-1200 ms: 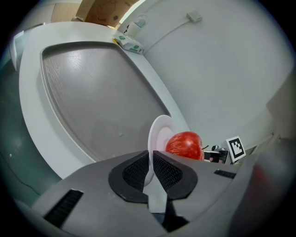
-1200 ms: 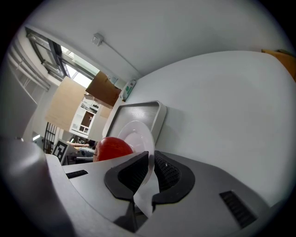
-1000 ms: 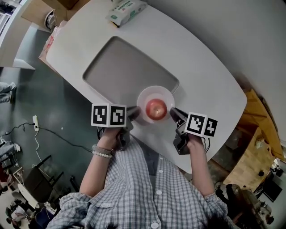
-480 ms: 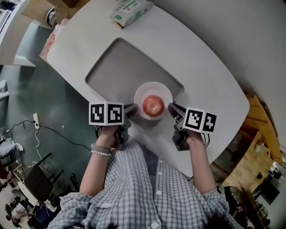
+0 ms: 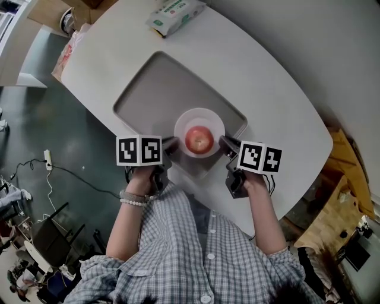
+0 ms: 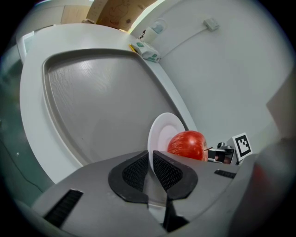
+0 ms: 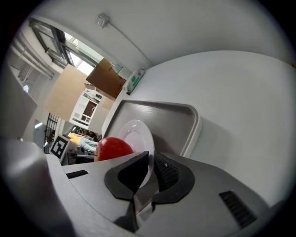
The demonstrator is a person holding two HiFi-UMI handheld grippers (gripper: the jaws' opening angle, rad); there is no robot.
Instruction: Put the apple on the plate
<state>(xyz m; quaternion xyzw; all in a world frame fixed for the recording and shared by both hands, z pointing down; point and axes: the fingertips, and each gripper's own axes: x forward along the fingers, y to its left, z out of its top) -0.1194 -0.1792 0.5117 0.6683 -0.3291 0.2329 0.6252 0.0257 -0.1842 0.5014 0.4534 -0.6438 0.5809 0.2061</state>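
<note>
A red apple (image 5: pixel 199 140) sits in the middle of a small white plate (image 5: pixel 185 122). Both grippers hold this plate by its rim, above the near corner of the grey tray (image 5: pixel 154 95). My left gripper (image 5: pixel 171 144) is shut on the plate's left edge, and my right gripper (image 5: pixel 224 142) is shut on its right edge. In the left gripper view the plate (image 6: pixel 162 132) stands edge-on between the pads of the gripper (image 6: pixel 151 167), with the apple (image 6: pixel 187 144) just behind. The right gripper view shows the plate (image 7: pixel 134 132) pinched in the gripper (image 7: pixel 151 170), the apple (image 7: pixel 113 147) to the left.
The tray lies sunk in a white oval table (image 5: pixel 279 113). A green and white packet (image 5: pixel 175 13) lies at the table's far edge. A cardboard box (image 7: pixel 105 78) stands beyond it. Wooden furniture (image 5: pixel 350 208) is at the right, and dark floor with cables at the left.
Both grippers have carried the plate with the apple away from the person, from the table's near edge to over the tray's corner. Both grips stay shut.
</note>
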